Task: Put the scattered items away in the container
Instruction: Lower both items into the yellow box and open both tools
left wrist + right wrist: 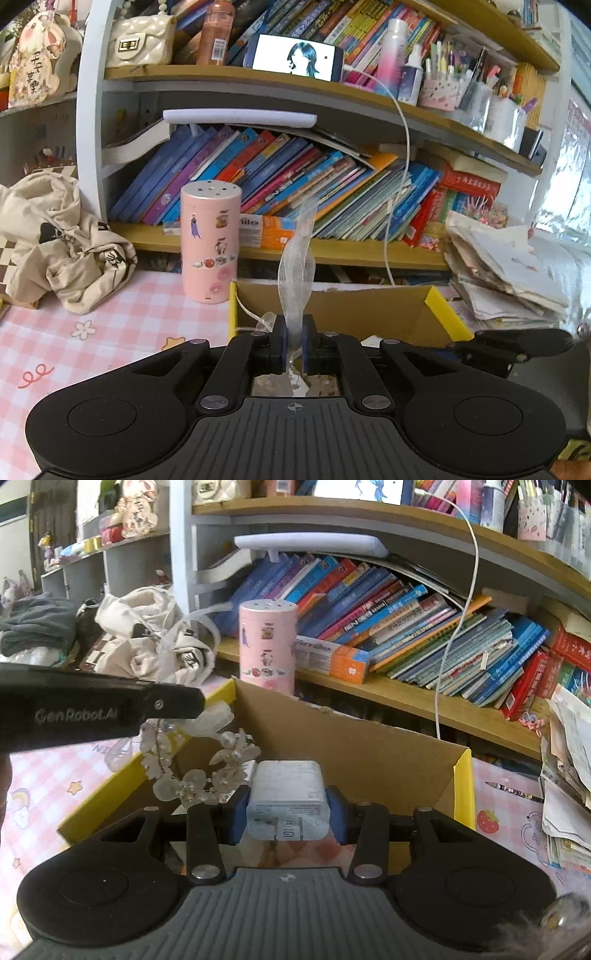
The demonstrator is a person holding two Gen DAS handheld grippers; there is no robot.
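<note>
Cardboard box (351, 746), two loaded grippers above it.
We hold a white charger (286, 797) clamped in the right gripper (286, 814); our left gripper (293, 349), nearly closed, pinches a clear ribbon (295, 266) with beaded flowers hanging below.

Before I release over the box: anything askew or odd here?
The books on the lower shelf behind the cardboard box lean heavily left instead of standing upright. The white charger sits squarely between the right gripper fingers.
</note>
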